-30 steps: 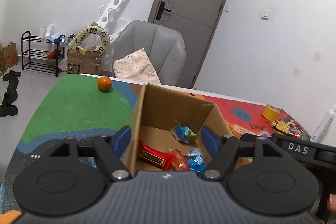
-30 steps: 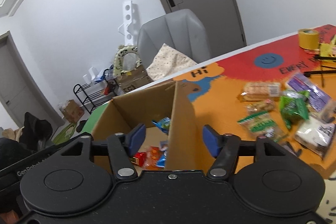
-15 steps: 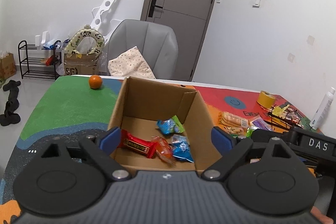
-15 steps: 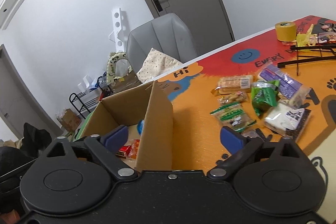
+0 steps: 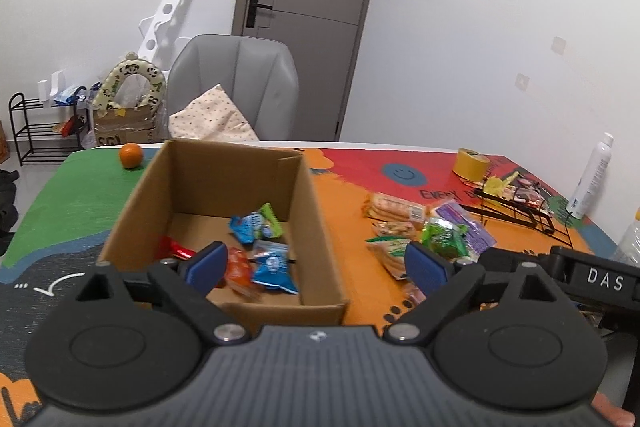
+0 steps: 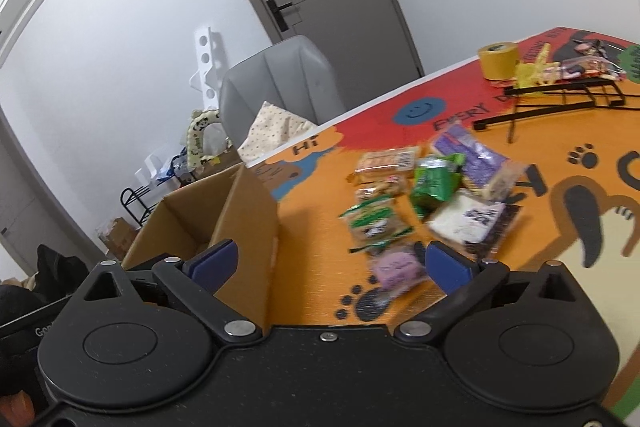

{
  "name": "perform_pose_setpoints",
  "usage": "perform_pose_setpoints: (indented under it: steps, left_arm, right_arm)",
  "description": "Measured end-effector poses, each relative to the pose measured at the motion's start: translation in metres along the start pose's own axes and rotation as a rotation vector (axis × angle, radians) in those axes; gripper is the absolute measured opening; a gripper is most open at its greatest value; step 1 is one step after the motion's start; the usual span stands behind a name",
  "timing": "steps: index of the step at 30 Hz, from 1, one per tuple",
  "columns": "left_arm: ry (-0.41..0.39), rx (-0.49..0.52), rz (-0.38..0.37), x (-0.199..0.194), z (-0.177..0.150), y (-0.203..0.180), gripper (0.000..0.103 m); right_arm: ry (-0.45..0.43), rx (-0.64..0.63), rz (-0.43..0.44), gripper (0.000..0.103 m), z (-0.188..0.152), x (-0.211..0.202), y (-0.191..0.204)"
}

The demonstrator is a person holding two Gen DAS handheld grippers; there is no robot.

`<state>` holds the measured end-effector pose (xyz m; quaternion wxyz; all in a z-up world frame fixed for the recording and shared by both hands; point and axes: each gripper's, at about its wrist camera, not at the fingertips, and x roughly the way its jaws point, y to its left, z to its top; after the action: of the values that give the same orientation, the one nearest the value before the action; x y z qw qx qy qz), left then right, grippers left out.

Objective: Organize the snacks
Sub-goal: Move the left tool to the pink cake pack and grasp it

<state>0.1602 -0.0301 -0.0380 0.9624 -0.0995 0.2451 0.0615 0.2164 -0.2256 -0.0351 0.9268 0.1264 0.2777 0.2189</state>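
Since a second ago: both my grippers released the cardboard box walls and drew back. Left gripper: jaws wide, empty. Right gripper: jaws opening, empty. Box on table, four wrapped snacks inside. Loose snack packets on table, right of box.

Lighting: bright, even, indoor; shadows soft. Left wrist view: sharp. Right wrist view: snack packets motion-blurred. Both: strong fisheye bending at edges, dark corners; door leans.
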Motion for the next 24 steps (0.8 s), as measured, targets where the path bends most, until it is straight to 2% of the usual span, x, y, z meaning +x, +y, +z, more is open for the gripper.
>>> perform_pose_setpoints:
  steps: [16,18,24]
  left_arm:
    - [0.001,0.079,-0.095,0.019,-0.006,-0.065,0.093]
    - [0.009,0.088,-0.101,0.023,-0.008,-0.071,0.092]
    - [0.034,0.083,-0.102,0.042,-0.010,-0.082,0.091]
  right_arm:
    - [-0.019,0.090,-0.045,0.101,-0.001,-0.007,-0.075]
    - [-0.015,0.101,-0.054,0.094,0.000,-0.006,-0.083]
    - [0.004,0.133,-0.065,0.085,0.000,0.000,-0.100]
